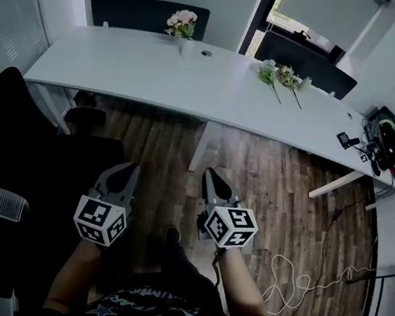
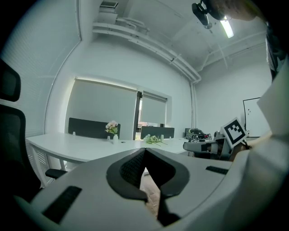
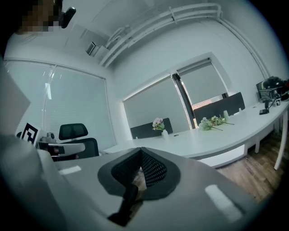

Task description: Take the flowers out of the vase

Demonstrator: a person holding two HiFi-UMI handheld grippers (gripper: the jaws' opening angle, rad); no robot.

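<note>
Flowers (image 1: 181, 23) stand upright in a small white vase (image 1: 184, 45) at the far edge of the long white surface (image 1: 122, 69). That is well ahead of both hands, with a stretch of wood floor (image 1: 268, 179) in between. The left hand-held gripper (image 1: 129, 173) and the right hand-held gripper (image 1: 213, 178) both have their jaws closed on nothing and point almost level toward the surface. The vase lies roughly between their two lines, so neither looks clearly nearer. The stems run vertically, so they would likely need lifting straight up. A second, loose bunch (image 1: 280, 75) lies flat further to the right.
</note>
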